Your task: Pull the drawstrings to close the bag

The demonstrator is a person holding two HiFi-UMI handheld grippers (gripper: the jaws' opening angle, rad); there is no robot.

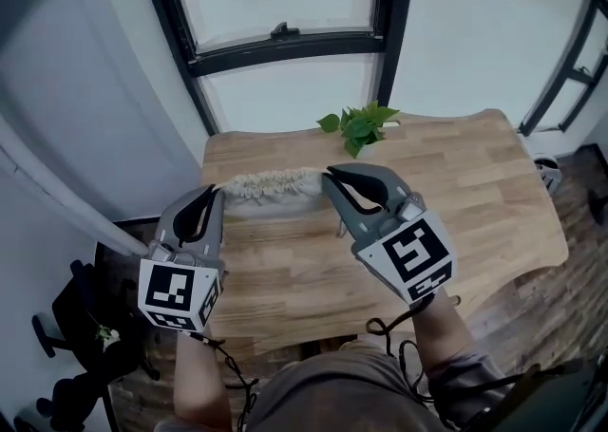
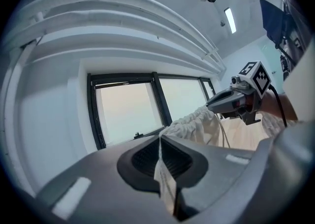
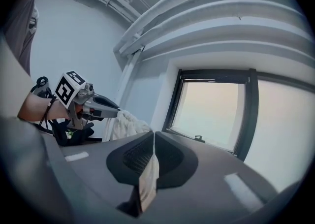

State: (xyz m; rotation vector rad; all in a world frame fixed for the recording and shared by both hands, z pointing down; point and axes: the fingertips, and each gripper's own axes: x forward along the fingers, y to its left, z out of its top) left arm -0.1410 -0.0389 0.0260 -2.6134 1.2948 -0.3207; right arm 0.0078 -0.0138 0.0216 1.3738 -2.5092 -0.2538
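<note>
Over the left part of the light wooden table (image 1: 475, 202), near its far edge, a cream fabric drawstring bag (image 1: 271, 185) is held off the tabletop between two grippers, its mouth bunched into tight gathers along the top. The grey left gripper (image 1: 213, 195) meets the bag's left end above the table's left edge. In its own view its jaws are pressed together on a flat cream drawstring strip (image 2: 165, 178) that runs down between the pads, so it is clamped on that drawstring. The grey right gripper (image 1: 331, 174) meets the bag's right end above the middle of the table. Its view shows its jaws likewise pinched narrow on a flat cream drawstring strip (image 3: 147, 183), which hangs out beneath them. Both grippers point roughly level, toward each other and toward the table's far edge, with the gathered mouth stretched between their tips. Each carries a white cube with black square markers at its rear, nearer the table's front edge. Thin pale cords (image 2: 225, 134) dangle under the right gripper's tip, down toward the tabletop. A small green leafy sprig (image 1: 359, 126) lies at the table's far edge, just beyond the bag, and a black-framed window (image 1: 285, 41) rises behind the table on that same side.
</note>
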